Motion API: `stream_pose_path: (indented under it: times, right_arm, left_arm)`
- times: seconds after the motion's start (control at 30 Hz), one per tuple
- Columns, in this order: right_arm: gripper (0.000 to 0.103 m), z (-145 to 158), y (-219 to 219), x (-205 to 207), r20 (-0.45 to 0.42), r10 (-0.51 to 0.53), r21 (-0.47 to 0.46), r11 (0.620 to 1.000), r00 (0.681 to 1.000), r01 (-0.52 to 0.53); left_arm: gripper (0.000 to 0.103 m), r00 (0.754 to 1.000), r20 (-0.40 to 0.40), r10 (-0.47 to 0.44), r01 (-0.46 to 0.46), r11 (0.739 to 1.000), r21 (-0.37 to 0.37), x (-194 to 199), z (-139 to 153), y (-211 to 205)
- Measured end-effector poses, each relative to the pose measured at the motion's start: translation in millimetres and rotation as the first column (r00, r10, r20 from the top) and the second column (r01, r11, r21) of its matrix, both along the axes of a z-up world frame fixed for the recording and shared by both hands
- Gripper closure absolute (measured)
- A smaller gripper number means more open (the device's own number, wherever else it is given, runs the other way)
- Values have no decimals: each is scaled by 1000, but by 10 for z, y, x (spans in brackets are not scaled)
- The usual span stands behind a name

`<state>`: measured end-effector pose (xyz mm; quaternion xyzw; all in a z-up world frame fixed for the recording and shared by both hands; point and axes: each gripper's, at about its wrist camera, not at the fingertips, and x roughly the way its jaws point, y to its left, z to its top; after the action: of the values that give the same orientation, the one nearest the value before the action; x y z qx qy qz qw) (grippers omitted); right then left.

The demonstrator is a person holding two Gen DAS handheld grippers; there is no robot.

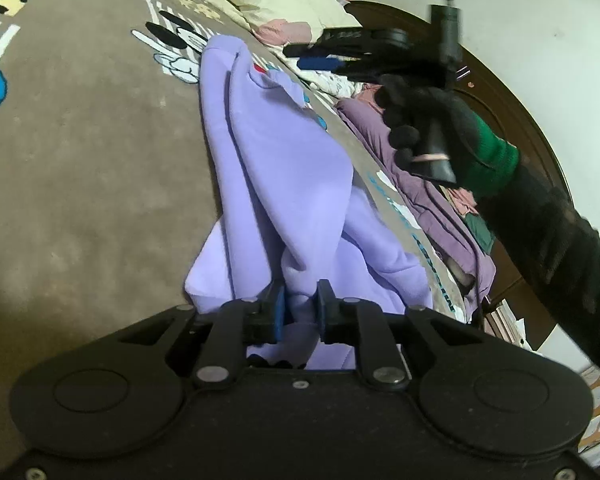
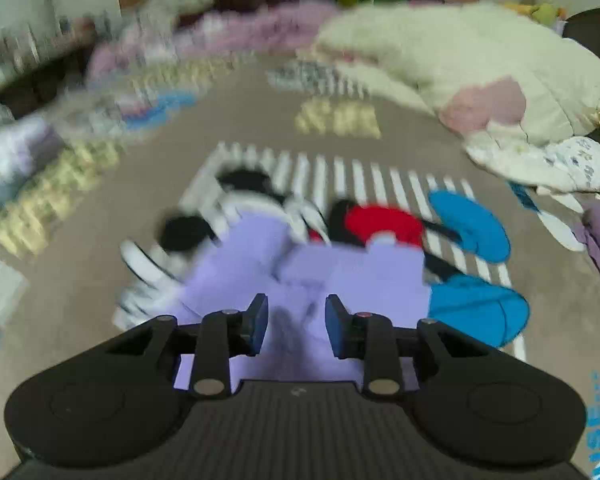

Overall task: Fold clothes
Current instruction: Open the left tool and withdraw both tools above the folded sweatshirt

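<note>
A lavender garment (image 1: 284, 168) lies bunched in long folds on the brown cartoon-print blanket (image 1: 92, 152). My left gripper (image 1: 300, 309) is shut on a fold at its near end, with cloth pinched between the blue pads (image 1: 278, 314). In the right wrist view, which is motion-blurred, the same lavender garment (image 2: 340, 272) lies just below and ahead of my right gripper (image 2: 297, 322), which is open with nothing between its fingers. The left wrist view shows the right gripper (image 1: 320, 58) above the garment's far end, held by a gloved hand (image 1: 432, 120).
A cream duvet (image 2: 460, 60) and pink and floral bedding are heaped along the blanket's far side. A purple cloth (image 1: 428, 200) lies at the bed's edge beside a dark wooden headboard (image 1: 512, 120). More bedding is piled at the far left (image 2: 16, 152).
</note>
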<state>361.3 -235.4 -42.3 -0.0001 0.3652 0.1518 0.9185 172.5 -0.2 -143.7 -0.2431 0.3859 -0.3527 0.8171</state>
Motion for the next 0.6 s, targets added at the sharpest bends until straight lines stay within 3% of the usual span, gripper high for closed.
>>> stream_pose_path:
  times: [0.07,0.2,0.33,0.4,0.53,0.6]
  right_arm:
    - [71,54,69,-108,9,76,26,997,997,-76]
    - [71,-194,430,-93,-47,192,-105,975,980,-196]
    - [68,-480,674,120,-156,181,-221,952,971,-213]
    - [68,-412,729,165,-169,176,-233,949,970,-213]
    - [67,-51,770,50,-73,216,-191,955,974,-226]
    - [64,-83,835,94,-73,220,-203,952,973,-231]
  left_arm:
    - [79,1000,2,1,-1,1000,-7,-12,16,25]
    - [78,1000,7,4,-4,1000,-20,-37,47,74]
    - [78,1000,12,7,-7,999,-34,-62,79,123]
    - [78,1000,14,9,-8,999,-41,-75,94,147]
    - [78,1000,22,18,-17,998,-61,-69,131,206]
    - [78,999,18,28,-27,998,-63,-62,128,236]
